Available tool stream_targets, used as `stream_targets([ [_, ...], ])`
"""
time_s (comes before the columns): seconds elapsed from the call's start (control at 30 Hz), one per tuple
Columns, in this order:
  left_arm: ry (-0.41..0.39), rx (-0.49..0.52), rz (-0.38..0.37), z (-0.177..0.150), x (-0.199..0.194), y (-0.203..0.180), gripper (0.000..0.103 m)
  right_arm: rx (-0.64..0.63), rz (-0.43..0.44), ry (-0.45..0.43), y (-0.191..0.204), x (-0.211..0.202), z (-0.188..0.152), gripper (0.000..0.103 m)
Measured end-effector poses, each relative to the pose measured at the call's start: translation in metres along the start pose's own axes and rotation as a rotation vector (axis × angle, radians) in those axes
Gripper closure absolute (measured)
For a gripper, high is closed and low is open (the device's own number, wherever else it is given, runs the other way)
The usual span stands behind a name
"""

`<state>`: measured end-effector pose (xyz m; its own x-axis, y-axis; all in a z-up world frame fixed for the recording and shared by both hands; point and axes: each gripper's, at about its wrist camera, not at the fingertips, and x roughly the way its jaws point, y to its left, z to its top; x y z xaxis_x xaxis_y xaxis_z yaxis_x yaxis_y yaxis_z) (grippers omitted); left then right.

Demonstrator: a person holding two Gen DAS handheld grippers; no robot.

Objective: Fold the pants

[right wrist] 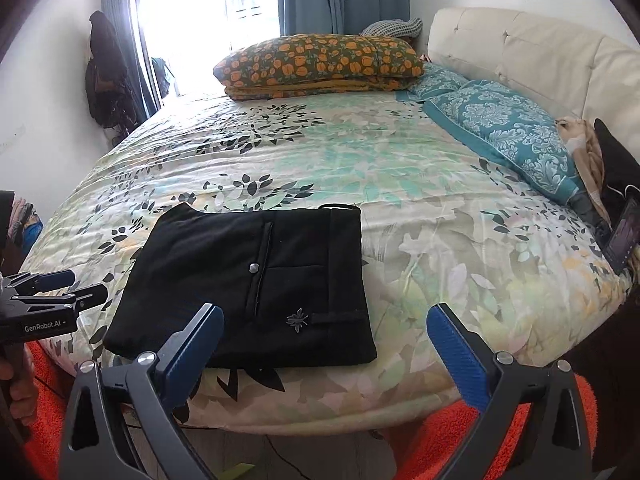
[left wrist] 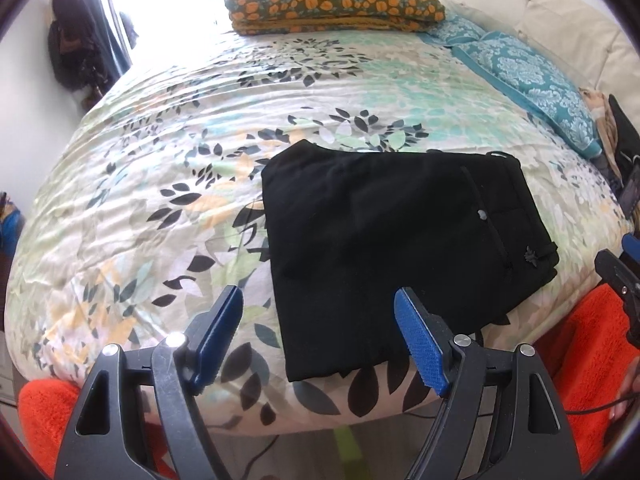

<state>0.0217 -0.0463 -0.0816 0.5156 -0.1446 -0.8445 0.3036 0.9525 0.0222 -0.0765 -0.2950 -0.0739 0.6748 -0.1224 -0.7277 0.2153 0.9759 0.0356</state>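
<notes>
Black pants [left wrist: 396, 236] lie folded into a flat rectangle near the front edge of the bed; they also show in the right wrist view [right wrist: 248, 284], with a button and a small metal bee charm facing up. My left gripper [left wrist: 320, 300] is open and empty, held just short of the pants' near left corner. My right gripper [right wrist: 326, 316] is open and empty, held back from the pants' near right corner. The left gripper also shows from the side in the right wrist view [right wrist: 80, 286], beside the pants' left edge.
The bed has a leaf-print cover [right wrist: 420, 208]. An orange flowered pillow [right wrist: 320, 64] and teal pillows [right wrist: 508, 128] lie at the far side, by a cream headboard [right wrist: 540, 48]. A phone [right wrist: 622, 240] leans at the right. An orange rug [right wrist: 460, 432] lies below the bed edge.
</notes>
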Motion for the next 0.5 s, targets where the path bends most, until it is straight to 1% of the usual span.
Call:
stream_targets([
  [0.07, 0.013, 0.008, -0.029, 0.003, 0.003, 0.003, 0.023, -0.018, 0.014, 0.001, 0.000, 0.004, 0.001, 0.002],
  [0.1, 0.031, -0.002, -0.054, 0.005, 0.009, 0.009, 0.023, -0.018, 0.050, 0.006, -0.003, 0.008, 0.005, 0.002],
  [0.13, 0.048, -0.029, -0.094, 0.009, 0.017, 0.018, 0.023, -0.004, 0.100, 0.016, -0.011, 0.014, 0.010, 0.002],
  [0.2, 0.091, -0.106, -0.212, 0.015, 0.040, 0.045, 0.023, 0.061, 0.232, 0.068, -0.036, 0.037, 0.024, 0.002],
  [0.27, 0.143, -0.191, -0.281, 0.016, 0.068, 0.070, 0.023, 0.149, 0.325, 0.172, -0.061, 0.071, 0.034, 0.002],
  [0.33, 0.189, -0.210, -0.342, 0.015, 0.092, 0.081, 0.023, 0.224, 0.392, 0.284, -0.079, 0.111, 0.034, 0.002],
  [0.43, 0.235, -0.204, -0.366, 0.013, 0.115, 0.081, 0.023, 0.300, 0.483, 0.415, -0.090, 0.160, 0.024, 0.002],
  [0.5, 0.242, -0.233, -0.385, 0.010, 0.122, 0.082, 0.023, 0.338, 0.535, 0.485, -0.089, 0.183, 0.015, 0.002],
])
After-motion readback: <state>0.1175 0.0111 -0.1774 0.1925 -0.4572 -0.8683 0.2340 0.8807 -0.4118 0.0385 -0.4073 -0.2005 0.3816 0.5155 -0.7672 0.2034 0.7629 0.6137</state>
